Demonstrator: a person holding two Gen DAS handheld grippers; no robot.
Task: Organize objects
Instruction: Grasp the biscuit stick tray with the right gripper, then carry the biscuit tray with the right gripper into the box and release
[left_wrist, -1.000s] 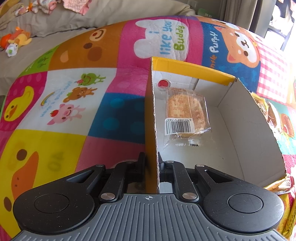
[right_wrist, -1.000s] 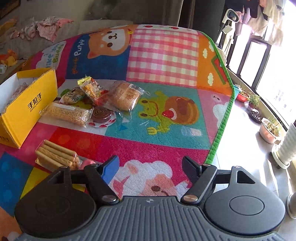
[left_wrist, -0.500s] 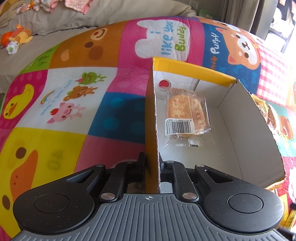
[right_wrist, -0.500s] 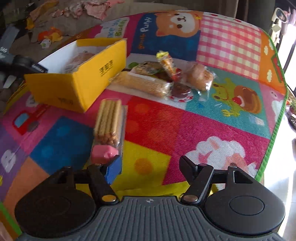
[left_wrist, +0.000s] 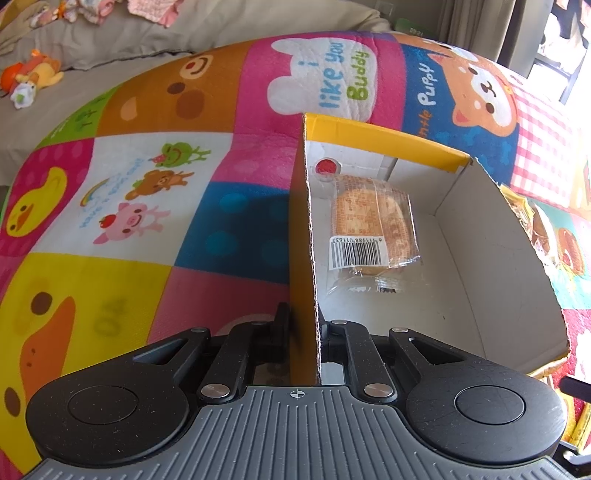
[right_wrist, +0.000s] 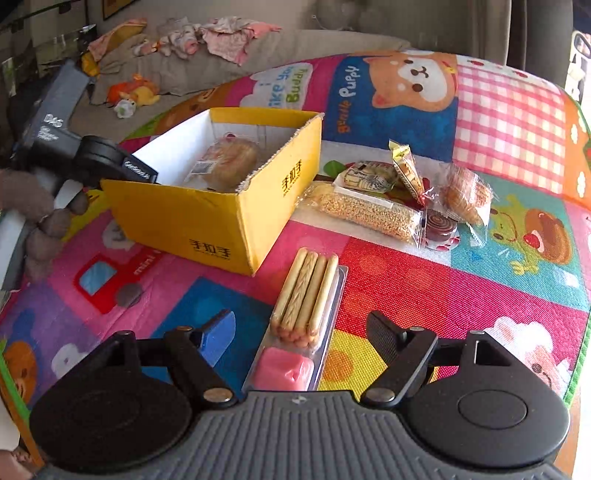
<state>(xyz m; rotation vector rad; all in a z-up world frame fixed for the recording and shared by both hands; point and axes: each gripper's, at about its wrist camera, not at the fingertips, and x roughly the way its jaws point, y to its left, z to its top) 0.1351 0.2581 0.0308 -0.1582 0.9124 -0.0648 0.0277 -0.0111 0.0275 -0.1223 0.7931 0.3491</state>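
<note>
Mat (right_wrist: 406, 280): colourful play mat with readable words "i like you Buddy", "little Puppy", "mini" and a faint "04".
Box (right_wrist: 207, 221): yellow carton, white inside, open on top, black Chinese characters printed on two walls; it stands on the mat at the left.
In the box: one wrapped bun (left_wrist: 373, 225) near the far left corner, with a white barcode label where 6 911988 011633 can be read.
Snack pile (right_wrist: 402, 199): on the mat just right of the box; a grain bar, a bun, a round red sweet and small packets, their print too small to read.
Biscuit pack (right_wrist: 306, 314): sticks and a pink block in a clear tray, in front of the box.
Left gripper (left_wrist: 306, 332): fingers closed on the near left wall of the box.
Right gripper (right_wrist: 301, 334): fingers wide and just opened more; the biscuit pack lies between them, not pressed.
</note>
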